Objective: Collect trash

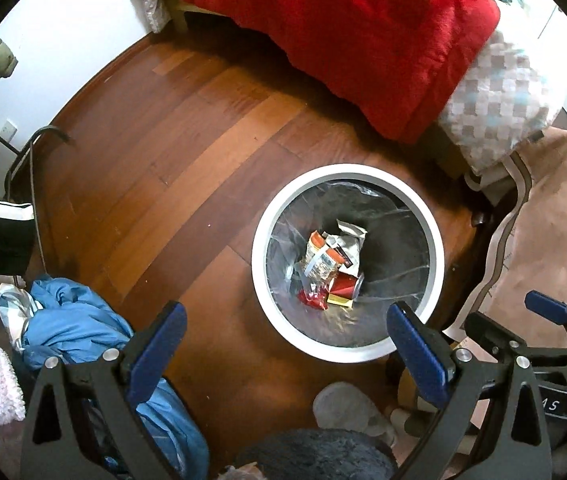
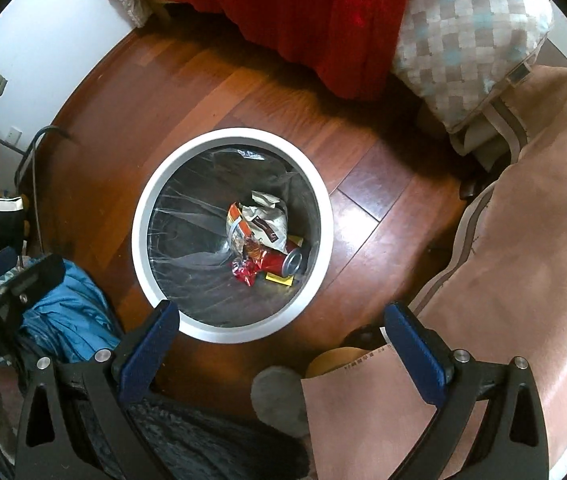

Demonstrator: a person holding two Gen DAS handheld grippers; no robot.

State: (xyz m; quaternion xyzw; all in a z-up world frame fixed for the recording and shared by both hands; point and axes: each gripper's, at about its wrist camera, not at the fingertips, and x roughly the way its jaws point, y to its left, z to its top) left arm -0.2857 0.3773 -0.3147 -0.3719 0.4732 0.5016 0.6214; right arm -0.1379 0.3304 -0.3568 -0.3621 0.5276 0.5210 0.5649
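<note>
A white round trash bin with a clear liner stands on the wooden floor; it also shows in the right wrist view. Inside lie crumpled wrappers, a red can, a red foil wrapper and a yellow scrap. My left gripper is open and empty, held above the bin's near rim. My right gripper is open and empty, also above the near rim. The right gripper shows at the right edge of the left wrist view.
A bed with a red blanket and a checkered pillow lies beyond the bin. A blue garment lies at the left. A pink mat covers the floor at the right. Grey slippers sit near the front.
</note>
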